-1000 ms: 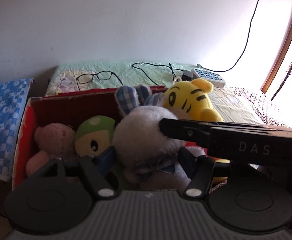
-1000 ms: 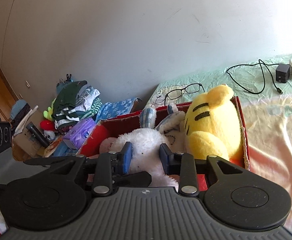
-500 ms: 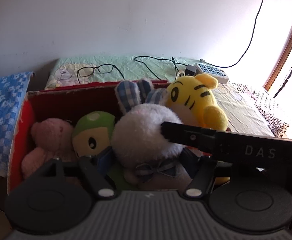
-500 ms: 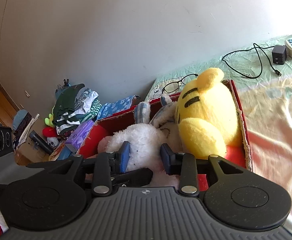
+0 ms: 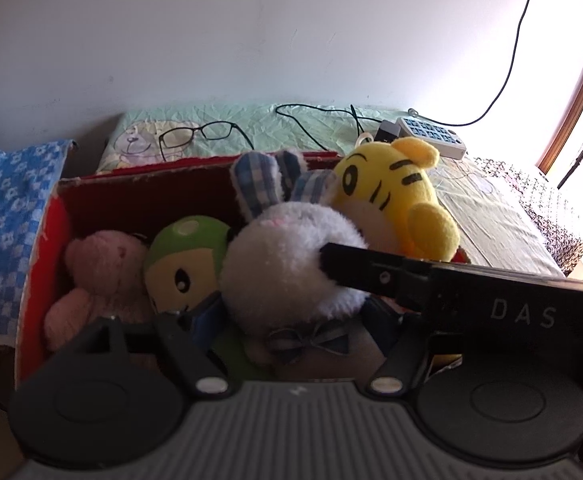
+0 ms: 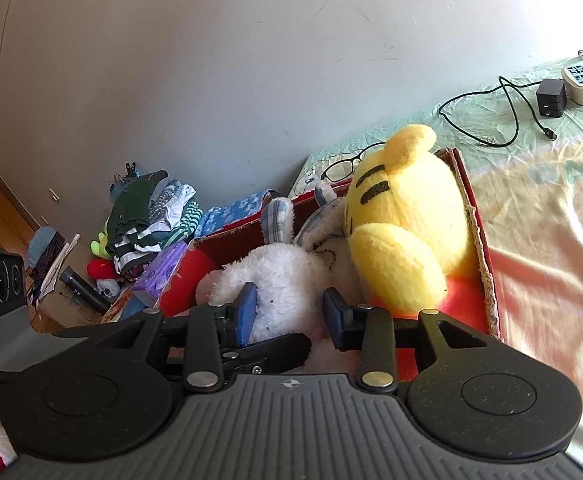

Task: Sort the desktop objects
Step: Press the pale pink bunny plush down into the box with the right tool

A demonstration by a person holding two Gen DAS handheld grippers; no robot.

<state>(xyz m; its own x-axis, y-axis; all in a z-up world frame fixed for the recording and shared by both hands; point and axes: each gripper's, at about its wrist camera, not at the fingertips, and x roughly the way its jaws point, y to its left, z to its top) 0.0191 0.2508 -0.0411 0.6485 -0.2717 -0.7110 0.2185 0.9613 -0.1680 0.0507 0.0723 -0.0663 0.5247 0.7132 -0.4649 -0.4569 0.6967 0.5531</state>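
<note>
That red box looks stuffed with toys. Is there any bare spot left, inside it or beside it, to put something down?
The red box is crowded: pink bear, green-capped doll, white bunny and yellow tiger sit shoulder to shoulder. Only a red patch of floor shows in front of the tiger. Outside, the bedsheet right of the box lies bare, short of the black cable.

A green-sheeted bed [image 5: 323, 128] carries the red box [image 5: 139, 184], glasses [image 5: 195, 134], black cable [image 5: 315, 120] and power strip [image 5: 431, 136].
</note>
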